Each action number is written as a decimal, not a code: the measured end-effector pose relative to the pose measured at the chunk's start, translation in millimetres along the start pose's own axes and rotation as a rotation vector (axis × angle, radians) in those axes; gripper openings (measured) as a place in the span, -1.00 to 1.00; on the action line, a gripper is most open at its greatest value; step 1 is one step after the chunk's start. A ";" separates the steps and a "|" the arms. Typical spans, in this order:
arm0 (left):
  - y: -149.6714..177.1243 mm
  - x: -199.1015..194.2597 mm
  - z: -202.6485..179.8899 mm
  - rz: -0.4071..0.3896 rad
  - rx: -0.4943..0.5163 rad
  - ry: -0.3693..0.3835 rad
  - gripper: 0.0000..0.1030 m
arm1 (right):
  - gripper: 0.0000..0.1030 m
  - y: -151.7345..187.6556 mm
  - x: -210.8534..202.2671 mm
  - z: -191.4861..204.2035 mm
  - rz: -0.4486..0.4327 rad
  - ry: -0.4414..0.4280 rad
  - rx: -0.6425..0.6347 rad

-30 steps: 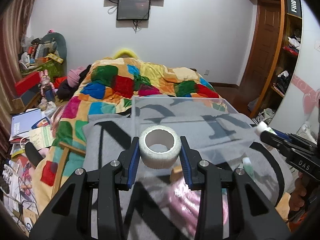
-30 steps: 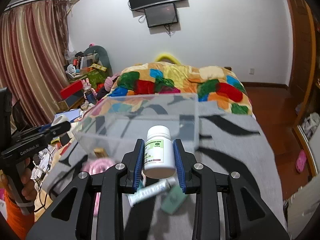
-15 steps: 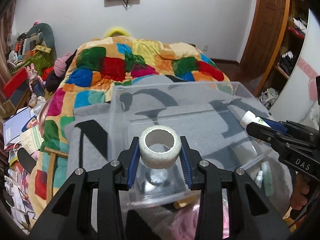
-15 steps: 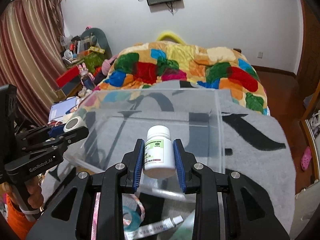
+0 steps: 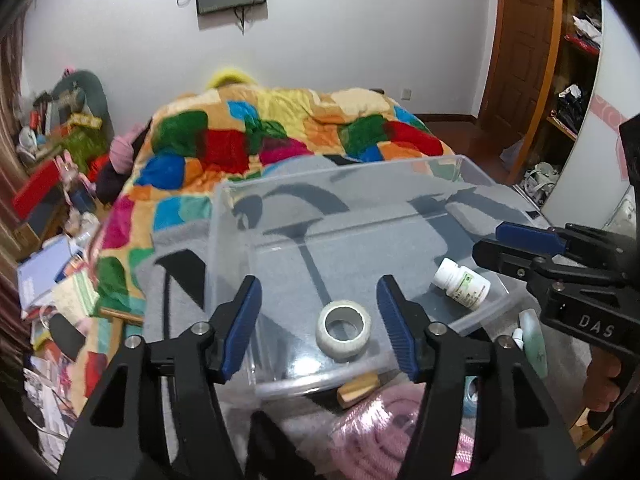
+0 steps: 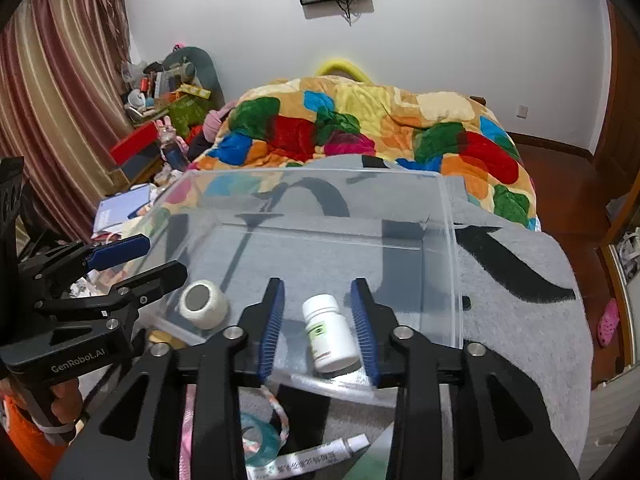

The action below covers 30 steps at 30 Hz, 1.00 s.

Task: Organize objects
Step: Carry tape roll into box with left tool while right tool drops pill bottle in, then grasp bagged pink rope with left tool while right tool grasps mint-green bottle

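- Step in hand, as judged: depositing items into the clear plastic bin [image 5: 472, 176], which sits on a grey blanket [image 6: 520, 320] spread over the bed.
- Left gripper [image 5: 320, 320]: fingers spread wide, holding nothing. The bandage roll [image 5: 343, 329] lies between them on the bin floor, hollow core facing up, touching neither pad.
- Right gripper [image 6: 318, 328]: fingers open, gripping nothing. The pill bottle [image 6: 330, 334] lies on its side between them, inside the bin near its front wall; whether it brushes the right pad cannot be told.
- Remaining outside the bin, near its front wall: ointment tube [image 6: 316, 458], teal tape roll [image 6: 258, 438], pink coiled cord [image 5: 376, 432], small wooden block [image 5: 357, 388].
- Next move, as judged: lift both grippers clear of the rim, then reach for a loose item in front.
- Materials: bin is rigid, transparent, thin-walled; roll is soft, fibrous, cylindrical; bottle is smooth white plastic with a ribbed cap and will likely roll; blanket is fleecy and yielding, so the bin may shift if nudged.
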<state>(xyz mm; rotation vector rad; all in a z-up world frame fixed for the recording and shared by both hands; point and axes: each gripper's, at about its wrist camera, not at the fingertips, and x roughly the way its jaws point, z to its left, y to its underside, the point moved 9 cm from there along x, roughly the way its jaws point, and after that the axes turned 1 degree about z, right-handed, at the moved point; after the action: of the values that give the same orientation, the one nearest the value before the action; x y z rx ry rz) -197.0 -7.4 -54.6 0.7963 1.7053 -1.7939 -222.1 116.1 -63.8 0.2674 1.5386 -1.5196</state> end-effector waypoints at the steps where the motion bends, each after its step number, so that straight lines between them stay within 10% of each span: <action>1: -0.2 -5.8 -1.0 -0.013 0.004 -0.004 0.37 | -0.28 -0.1 -4.5 0.1 -0.010 -0.001 0.000; 9: 14.5 -39.3 -16.2 -0.062 0.013 0.007 0.85 | 0.08 7.7 -49.0 -1.9 -0.092 0.023 -0.012; 30: 107.7 -31.8 -14.5 0.039 -0.023 0.034 0.91 | 0.22 103.7 -38.2 -48.4 0.039 0.113 0.050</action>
<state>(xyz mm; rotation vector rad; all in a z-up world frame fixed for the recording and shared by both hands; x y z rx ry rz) -96.1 0.2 -105.3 0.8496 1.7169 -1.7411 -149.2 197.1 -115.6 0.4164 1.5757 -1.5363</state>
